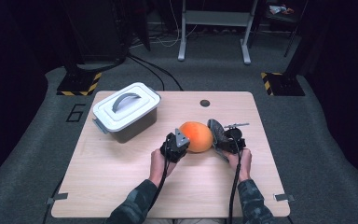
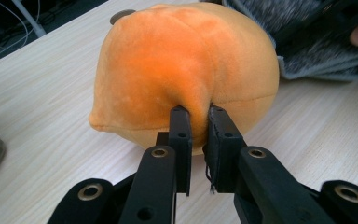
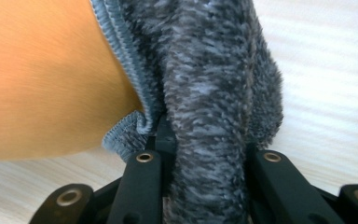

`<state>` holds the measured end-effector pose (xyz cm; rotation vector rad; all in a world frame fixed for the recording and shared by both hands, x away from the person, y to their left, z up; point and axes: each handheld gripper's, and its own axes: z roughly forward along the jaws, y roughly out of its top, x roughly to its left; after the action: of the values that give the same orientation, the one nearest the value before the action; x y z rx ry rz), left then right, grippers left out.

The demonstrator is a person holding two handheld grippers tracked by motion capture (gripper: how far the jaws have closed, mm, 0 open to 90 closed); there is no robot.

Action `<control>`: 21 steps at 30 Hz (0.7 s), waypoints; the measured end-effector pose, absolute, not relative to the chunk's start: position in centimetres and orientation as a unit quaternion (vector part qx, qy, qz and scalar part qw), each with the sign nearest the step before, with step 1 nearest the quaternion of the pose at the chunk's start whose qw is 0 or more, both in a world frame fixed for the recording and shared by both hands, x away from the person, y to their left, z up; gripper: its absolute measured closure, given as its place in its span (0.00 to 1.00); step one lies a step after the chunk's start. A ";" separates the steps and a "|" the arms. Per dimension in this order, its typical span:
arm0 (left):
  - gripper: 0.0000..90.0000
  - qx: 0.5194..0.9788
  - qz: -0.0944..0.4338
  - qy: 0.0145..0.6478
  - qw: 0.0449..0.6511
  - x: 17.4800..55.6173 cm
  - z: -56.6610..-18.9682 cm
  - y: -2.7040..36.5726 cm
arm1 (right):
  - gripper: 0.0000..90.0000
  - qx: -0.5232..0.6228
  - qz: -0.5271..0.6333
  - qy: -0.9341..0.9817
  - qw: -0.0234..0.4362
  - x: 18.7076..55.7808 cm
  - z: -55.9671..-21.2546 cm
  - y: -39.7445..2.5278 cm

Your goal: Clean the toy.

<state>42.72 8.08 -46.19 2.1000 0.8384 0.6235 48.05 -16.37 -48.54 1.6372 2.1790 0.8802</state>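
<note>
— While the left gripper point(image 2: 198, 116) pinched a fold of the round orange plush fruit toy point(image 1: 196, 136), where did that toy sit?

— It rested on the pale wooden counter point(image 1: 121, 177), near the middle, between the two hands. The left gripper's black fingers point(image 2: 181, 135) were drawn narrow, with a ridge of orange fabric nipped between them low on the toy's near side.

— And the other hand?

— The right gripper point(image 3: 205, 154) was clamped on a folded grey fuzzy cloth with a ribbed blue-grey hem point(image 3: 214, 84). That cloth stood upright between its fingers and touched the toy's right flank.

— So what was the step, as you judged it?

— Wiping or wrapping the toy with the cloth, I thought, while the left side steadied it. To do that well, the left pinch had to stay firm but shallow, since plush slips out of a thin bite; a deeper hold on the fold would have resisted the push better. The cloth should have been pressed flat against the surface, not edge-on, and swept away from the left gripper so the toy did not roll.

— Anything else nearby?

— A white lidded plastic box with a grey handle point(image 1: 127, 108) stood well apart, toward the far left of the counter.
</note>
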 end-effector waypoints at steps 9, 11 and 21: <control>0.91 0.819 0.241 0.338 0.395 42.8 -46.2 8.2 | 0.80 0.509 0.363 0.759 0.183 45.5 -44.1 -14.8; 0.90 0.821 0.238 0.337 0.394 42.8 -46.1 8.2 | 0.80 0.497 0.356 0.771 0.179 45.6 -44.2 -14.0; 0.62 0.839 0.276 0.306 0.356 43.0 -45.6 8.0 | 0.80 0.502 0.352 0.771 0.173 46.8 -44.8 -13.9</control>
<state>43.01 8.03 -45.59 2.1659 0.7892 0.7124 46.83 -13.95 -44.77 1.4232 2.1881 0.9972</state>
